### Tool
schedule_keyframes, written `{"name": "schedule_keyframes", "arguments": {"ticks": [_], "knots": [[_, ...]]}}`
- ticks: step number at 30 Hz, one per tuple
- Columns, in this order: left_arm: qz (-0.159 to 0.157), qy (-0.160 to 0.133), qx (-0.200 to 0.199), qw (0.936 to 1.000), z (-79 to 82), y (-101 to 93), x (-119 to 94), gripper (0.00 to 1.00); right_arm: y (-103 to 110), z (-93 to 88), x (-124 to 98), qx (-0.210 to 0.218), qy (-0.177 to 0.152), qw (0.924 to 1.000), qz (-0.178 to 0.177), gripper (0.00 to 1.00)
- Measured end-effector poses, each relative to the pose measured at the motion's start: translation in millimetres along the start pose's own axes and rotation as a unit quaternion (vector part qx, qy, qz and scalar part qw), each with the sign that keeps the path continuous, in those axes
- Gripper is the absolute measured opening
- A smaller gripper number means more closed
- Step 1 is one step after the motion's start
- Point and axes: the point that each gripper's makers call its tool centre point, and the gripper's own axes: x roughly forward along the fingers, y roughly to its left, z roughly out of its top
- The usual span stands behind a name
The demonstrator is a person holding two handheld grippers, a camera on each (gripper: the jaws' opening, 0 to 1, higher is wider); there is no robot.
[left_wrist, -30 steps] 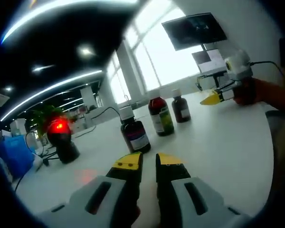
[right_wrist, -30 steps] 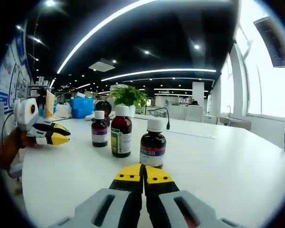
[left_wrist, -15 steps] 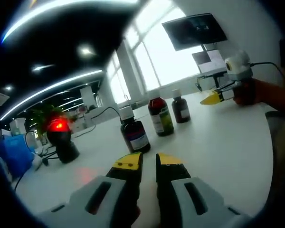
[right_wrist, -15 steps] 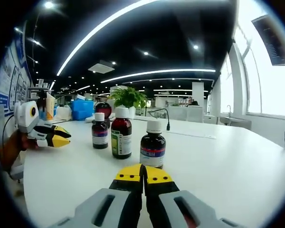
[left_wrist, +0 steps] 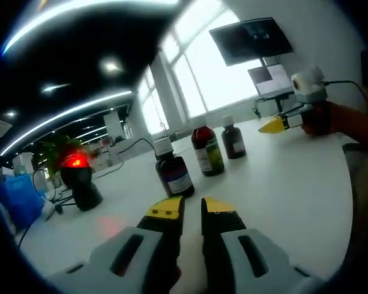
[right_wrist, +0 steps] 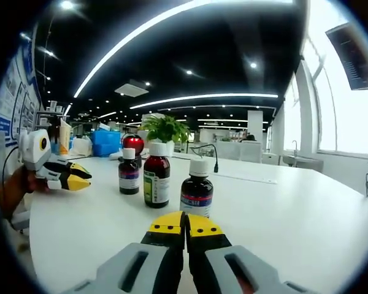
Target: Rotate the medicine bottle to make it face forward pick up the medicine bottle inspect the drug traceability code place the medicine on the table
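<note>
Standing in a loose row on the white table are three dark medicine bottles with white caps. Seen from the right gripper view, the nearest bottle wears a blue and white label with a red band, the middle bottle a green and white label, and the far bottle a purple and white one. Print on all three labels is too small to read. The bottles are upright, set apart from one another, near the middle of the surface and well in from its edges.

The right gripper is low over the surface, level, aimed at the nearest bottle and just short of it; its yellow-tipped jaws are pressed together with nothing between them. In the left gripper view it appears at the far side of the table, held by a hand.

The left gripper points across the surface toward the same row, its jaws a narrow gap apart and empty, with the nearest bottle just ahead. A dark scanner with a glowing red light stands toward the left edge of the table, and a monitor hangs beyond.
</note>
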Motion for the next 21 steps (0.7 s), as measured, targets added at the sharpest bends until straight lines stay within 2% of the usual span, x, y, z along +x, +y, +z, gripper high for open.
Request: {"name": "schedule_keyframes", "arguments": {"ticks": [8, 13, 21], "knots": [[0.0, 0.0, 0.0, 1.0, 0.2, 0.1, 0, 0.04, 4, 2.4, 1, -0.015, -0.002, 0.9999, 0.005, 0.0], [0.0, 0.0, -0.001, 1.0, 0.6, 0.2, 0, 0.04, 3, 4.6, 2, -0.01, -0.004, 0.9999, 0.005, 0.0], [-0.001, 0.0, 0.001, 1.0, 0.0, -0.3, 0, 0.04, 7, 16.3, 3, -0.01, -0.009, 0.9999, 0.004, 0.0]]}}
